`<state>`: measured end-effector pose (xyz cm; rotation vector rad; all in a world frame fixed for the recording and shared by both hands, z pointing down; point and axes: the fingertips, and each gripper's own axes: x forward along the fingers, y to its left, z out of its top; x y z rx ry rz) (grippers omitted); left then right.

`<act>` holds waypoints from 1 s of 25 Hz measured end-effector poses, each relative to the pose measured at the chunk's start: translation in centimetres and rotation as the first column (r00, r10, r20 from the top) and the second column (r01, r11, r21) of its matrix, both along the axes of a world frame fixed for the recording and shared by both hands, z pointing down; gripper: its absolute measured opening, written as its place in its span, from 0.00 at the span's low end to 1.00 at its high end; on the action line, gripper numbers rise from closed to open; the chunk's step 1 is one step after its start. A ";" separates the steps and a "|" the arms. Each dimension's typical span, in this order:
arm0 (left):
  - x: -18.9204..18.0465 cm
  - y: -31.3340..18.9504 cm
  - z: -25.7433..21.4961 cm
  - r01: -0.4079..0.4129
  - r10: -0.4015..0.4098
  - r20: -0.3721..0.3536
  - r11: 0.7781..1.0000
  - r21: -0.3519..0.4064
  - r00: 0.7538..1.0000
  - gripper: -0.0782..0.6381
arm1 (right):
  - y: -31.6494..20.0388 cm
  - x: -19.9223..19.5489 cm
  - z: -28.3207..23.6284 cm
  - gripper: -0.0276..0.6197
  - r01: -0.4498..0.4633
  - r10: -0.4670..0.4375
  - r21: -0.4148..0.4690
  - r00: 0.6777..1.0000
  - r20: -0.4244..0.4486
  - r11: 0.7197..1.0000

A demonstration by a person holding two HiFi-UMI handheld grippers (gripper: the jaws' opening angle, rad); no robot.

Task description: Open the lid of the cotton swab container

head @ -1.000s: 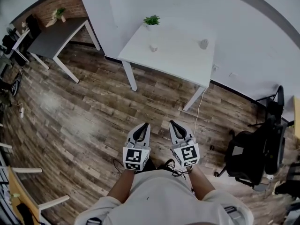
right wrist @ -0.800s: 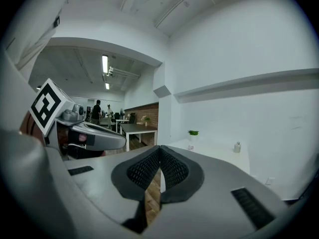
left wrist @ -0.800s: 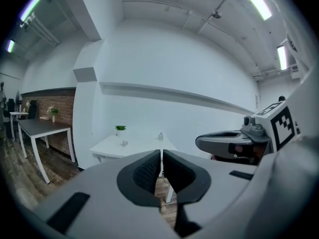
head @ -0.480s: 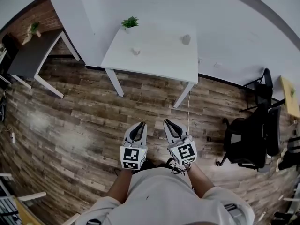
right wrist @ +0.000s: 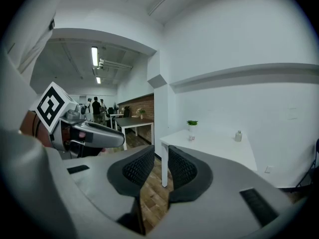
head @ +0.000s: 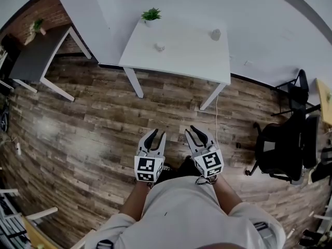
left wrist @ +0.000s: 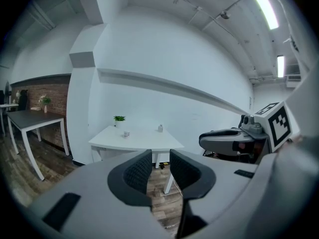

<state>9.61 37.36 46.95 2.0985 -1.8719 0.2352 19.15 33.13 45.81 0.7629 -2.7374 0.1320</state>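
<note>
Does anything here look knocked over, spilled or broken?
Nothing stands out. The plant and two small items sit neatly on the white table; no spill or damage shows, though they're too small to judge closely.

Tabletop items left unidentified at a distance

A small pale object (head: 159,47) and a small grey object (head: 215,34) on the white table (head: 181,61) are shown too small to be identified. The person (head: 181,214) is cut off by the lower edge, and distant figures (right wrist: 95,108) cannot be made out.
</note>
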 end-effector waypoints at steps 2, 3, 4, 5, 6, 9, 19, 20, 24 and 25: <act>-0.8 -0.1 0.7 0.019 -0.019 -0.035 1.000 -0.010 0.999 0.27 | -0.8 -0.7 0.6 0.15 0.018 -0.018 -0.002 1.000 -0.009 1.000; -1.4 -0.3 1.0 0.028 -0.029 -0.047 0.999 -0.016 0.998 0.27 | -1.3 -1.3 0.7 0.15 0.024 -0.024 -0.002 1.000 -0.011 1.000; -2.0 -0.6 1.3 0.038 -0.039 -0.051 0.999 -0.024 0.998 0.27 | -1.9 -2.0 0.9 0.15 0.029 -0.029 -0.002 1.000 -0.013 1.000; -2.8 -0.9 1.6 0.048 -0.049 -0.048 0.998 -0.030 0.998 0.27 | -2.6 -2.7 1.1 0.15 0.036 -0.036 -0.004 0.999 -0.014 0.999; -3.5 -1.3 1.7 0.060 -0.061 -0.042 0.998 -0.034 0.997 0.27 | -3.3 -3.5 1.2 0.15 0.045 -0.045 -0.005 0.999 -0.013 0.999; -5.7 -3.2 1.9 0.103 -0.104 -0.024 0.994 -0.036 0.994 0.27 | -6.0 -5.8 1.4 0.15 0.081 -0.081 0.003 0.997 0.000 0.997; -10.9 -16.9 -0.9 0.161 -0.161 0.062 0.987 -0.008 0.985 0.27 | -20.4 -11.9 -1.2 0.16 0.155 -0.157 0.053 0.987 0.037 0.987; -11.2 -18.3 -1.0 0.166 -0.165 0.061 0.986 -0.007 0.984 0.27 | -21.7 -12.2 -1.4 0.16 0.156 -0.158 0.054 0.987 0.040 0.986; -11.5 -23.1 -0.4 0.173 -0.171 0.057 0.985 -0.028 0.984 0.27 | -26.2 -12.4 -1.1 0.16 0.156 -0.158 0.043 0.987 0.037 0.987; -11.5 -24.2 -0.1 0.174 -0.172 0.058 0.984 -0.032 0.983 0.27 | -27.2 -12.4 -0.8 0.16 0.159 -0.161 0.041 0.987 0.032 0.986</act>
